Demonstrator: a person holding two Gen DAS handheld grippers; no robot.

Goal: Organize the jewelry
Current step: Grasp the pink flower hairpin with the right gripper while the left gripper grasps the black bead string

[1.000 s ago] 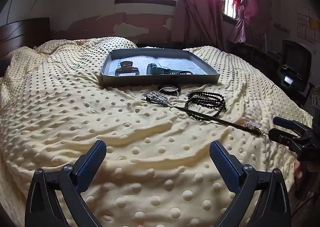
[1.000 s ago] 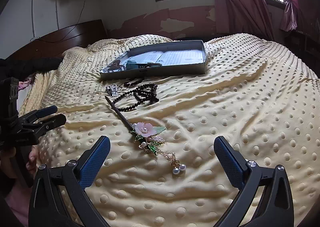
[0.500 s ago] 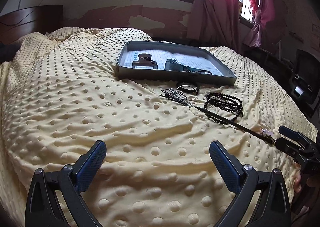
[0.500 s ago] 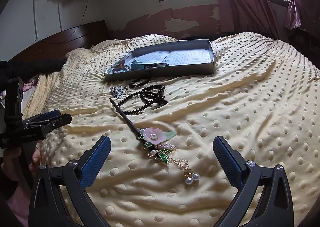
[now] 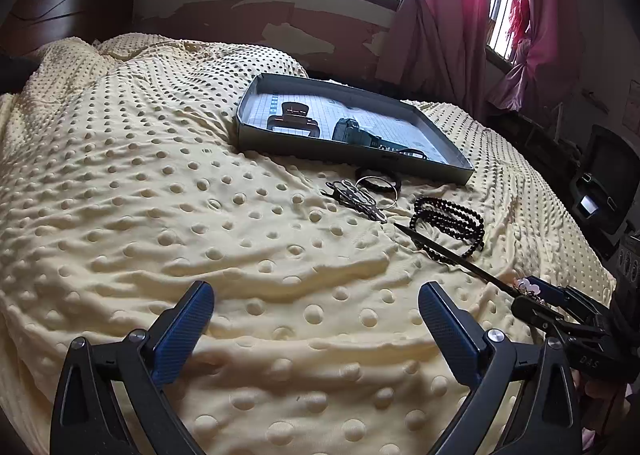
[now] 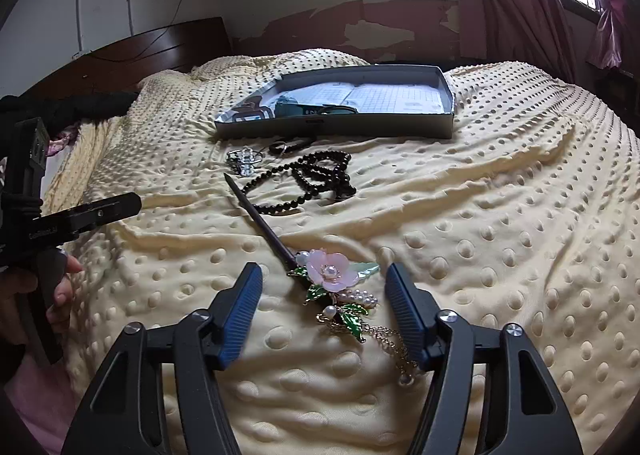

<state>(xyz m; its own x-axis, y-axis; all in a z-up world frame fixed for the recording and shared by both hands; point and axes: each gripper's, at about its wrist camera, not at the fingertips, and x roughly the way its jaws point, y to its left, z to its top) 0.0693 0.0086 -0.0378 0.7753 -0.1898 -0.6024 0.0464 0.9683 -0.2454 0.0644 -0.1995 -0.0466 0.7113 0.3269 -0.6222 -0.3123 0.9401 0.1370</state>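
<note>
The right gripper [image 6: 324, 311] has come down and narrowed around the hairpin [image 6: 328, 275], fingers [image 6: 404, 311] astride its flower but not yet clenched: a pickup looks imminent. The left gripper [image 5: 316, 331] hangs released over bare bed [image 5: 140, 195]. The tray [image 6: 340, 127] lies well beyond, beads [image 6: 320, 179] between.

I see a pale yellow blanket [image 6: 460, 215] embossed all over with raised dots. On it rests a grey tray [image 6: 340, 127] lined with white grid-printed paper. The bead string [image 6: 320, 179] is glossy black. The hairpin [image 6: 296, 255] has a dark shaft, a pink flower, green leaves, white pearls and a gold chain. My right gripper [image 6: 324, 307] has blue ribbed pads on black arms. The curtains [image 5: 448, 7] are pink.
</note>
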